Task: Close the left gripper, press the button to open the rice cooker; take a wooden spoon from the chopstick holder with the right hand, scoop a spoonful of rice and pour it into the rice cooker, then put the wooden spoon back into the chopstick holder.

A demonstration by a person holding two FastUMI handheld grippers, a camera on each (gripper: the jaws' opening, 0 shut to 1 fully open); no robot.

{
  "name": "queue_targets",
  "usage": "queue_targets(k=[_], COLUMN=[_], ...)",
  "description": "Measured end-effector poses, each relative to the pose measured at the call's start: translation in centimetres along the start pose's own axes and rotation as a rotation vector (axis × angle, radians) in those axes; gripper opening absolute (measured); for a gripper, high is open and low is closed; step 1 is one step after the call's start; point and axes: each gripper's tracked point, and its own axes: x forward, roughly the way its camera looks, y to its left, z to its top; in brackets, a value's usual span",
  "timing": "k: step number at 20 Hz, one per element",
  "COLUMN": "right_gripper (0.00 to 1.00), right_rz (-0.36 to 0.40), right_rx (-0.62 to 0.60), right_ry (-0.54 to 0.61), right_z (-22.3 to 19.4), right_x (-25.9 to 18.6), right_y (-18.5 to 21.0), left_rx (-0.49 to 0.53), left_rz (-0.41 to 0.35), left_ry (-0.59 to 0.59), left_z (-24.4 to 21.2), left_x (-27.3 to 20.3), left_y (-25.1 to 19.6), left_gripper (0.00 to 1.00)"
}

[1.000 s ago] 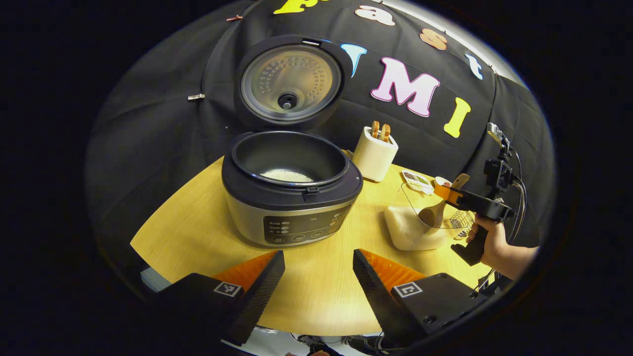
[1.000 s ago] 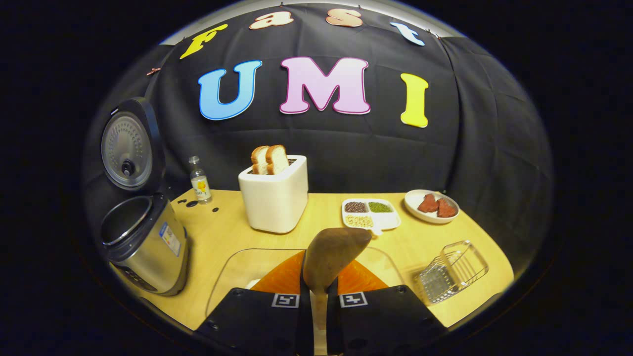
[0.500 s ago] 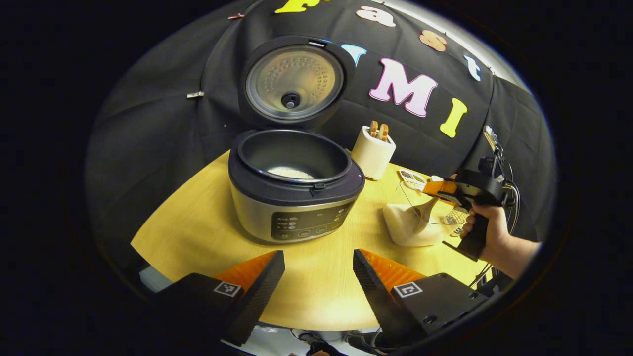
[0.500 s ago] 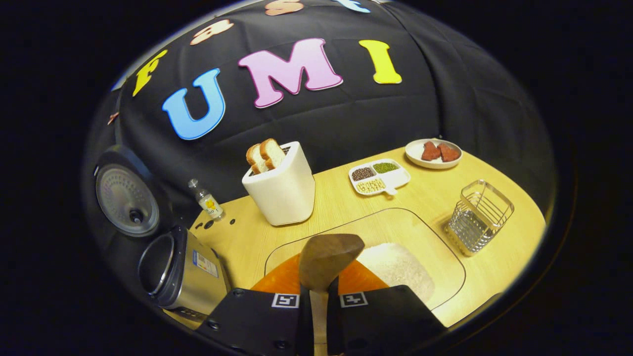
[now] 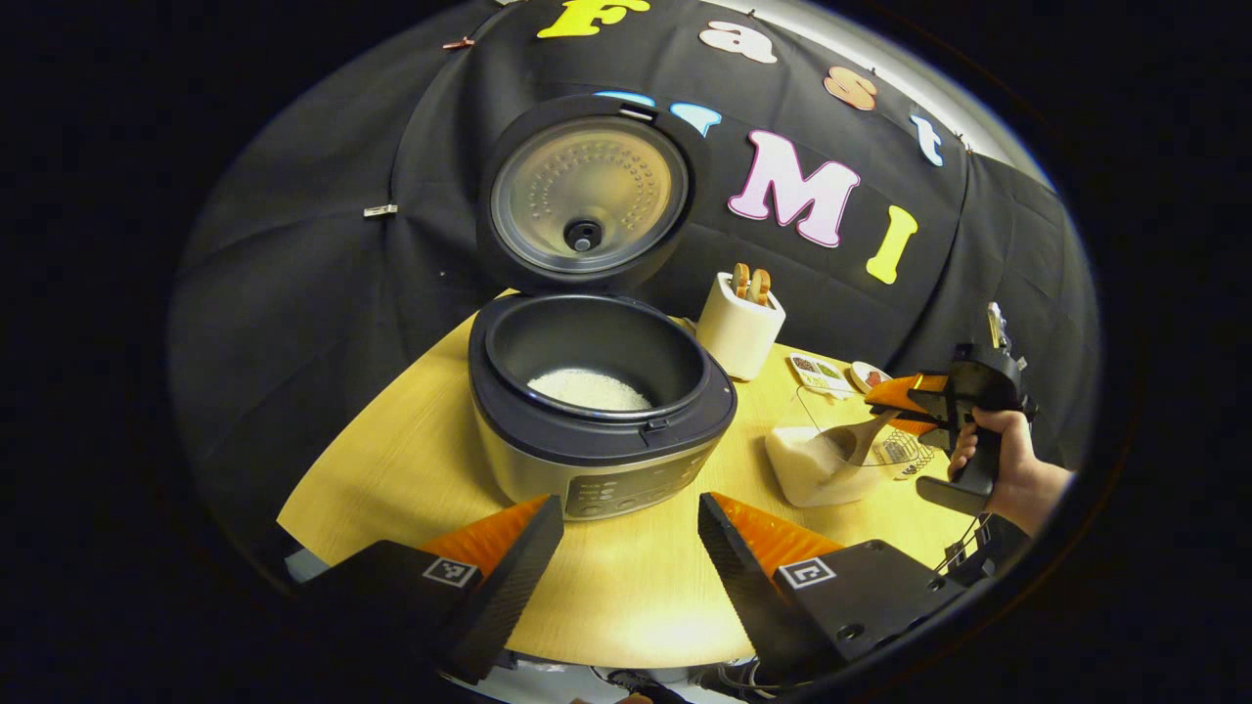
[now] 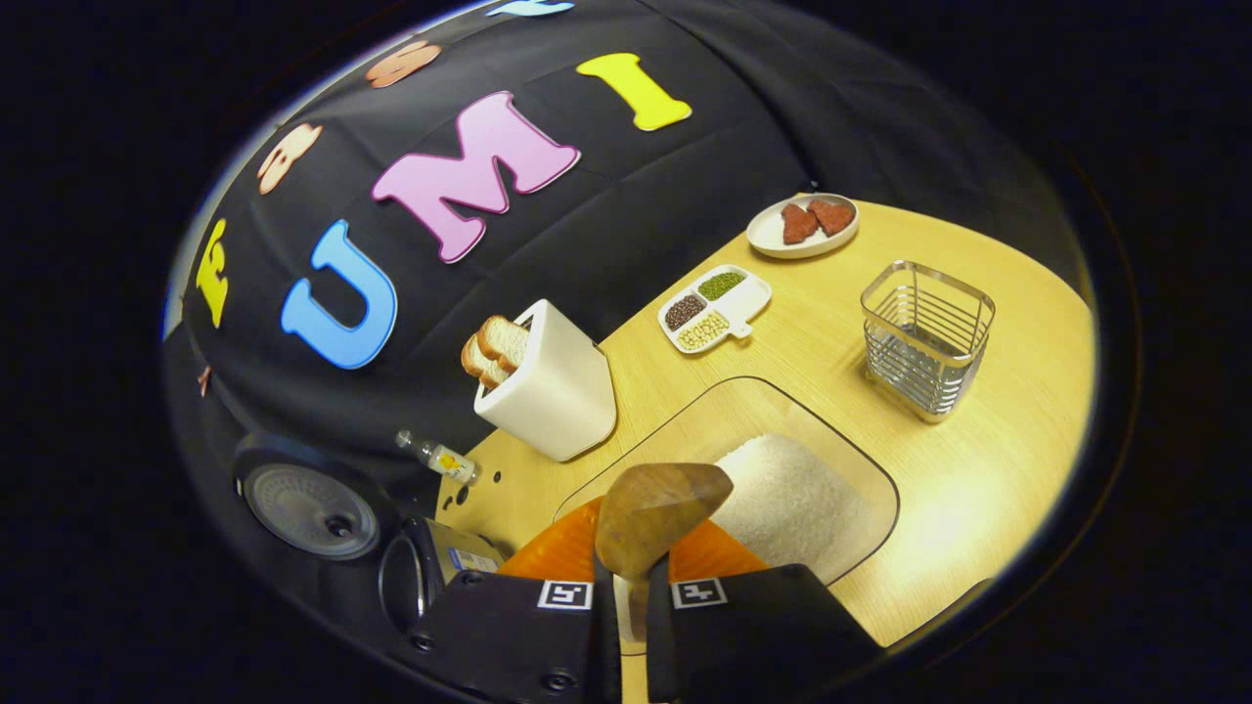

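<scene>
A rounded, pale wooden surface (image 5: 411,460) fills the lower middle of the left gripper view, backed by the booth's black cloth wall (image 5: 293,254) across the whole upper half. At the centre of that view stands the rice cooker (image 5: 602,411), its lid (image 5: 585,191) swung up and upright behind it, a low bed of white rice showing at the bottom of the dark inner pot. Just right of the cooker is a white toaster (image 5: 740,323) with two slices of bread poking out. At the bottom of the frame the left gripper (image 5: 631,548) has its fingers spread well apart, holding nothing, above the surface's near edge. At the right edge a hand (image 5: 1012,474) holds the right gripper (image 5: 895,406), whose fingers are closed on the handle of the wooden spoon (image 5: 849,448); the spoon's bowl dips into the clear glass container (image 5: 827,450) of rice (whether it touches the grains is hard to tell). In the right gripper view the spoon's (image 6: 657,504) brown bowl sits at lower centre, over the container (image 6: 861,489), with the wire chopstick holder (image 6: 924,332) at the upper right, a divided dish of beans (image 6: 714,305) above centre and a small plate (image 6: 804,227) beyond it.
</scene>
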Motion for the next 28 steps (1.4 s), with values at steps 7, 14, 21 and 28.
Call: queue_targets(k=[7, 14, 21, 28], right_gripper=[0.14, 0.14, 0.14, 0.14], right_rz=[-0.005, 0.026, 0.115, 0.237], right_rx=[0.125, 0.248, 0.342, 0.355], right_ry=[-0.025, -0.048, -0.052, 0.009], right_z=[3.3, 6.6, 8.9, 7.1], right_x=[-1.3, -3.0, -4.2, -4.2], right_y=[-0.9, -0.2, 4.4, 12.1], left_rx=[-0.059, -0.073, -0.079, -0.070], left_rz=[0.029, 0.052, 0.042, 0.046], left_ry=[0.011, -0.023, -0.047, -0.082], left_z=[-0.3, 0.8, 1.6, 2.7], left_x=[-0.5, -1.4, -2.1, -3.1], left_y=[1.6, 1.3, 0.6, 1.5], left_gripper=[0.96, 0.96, 0.96, 0.95])
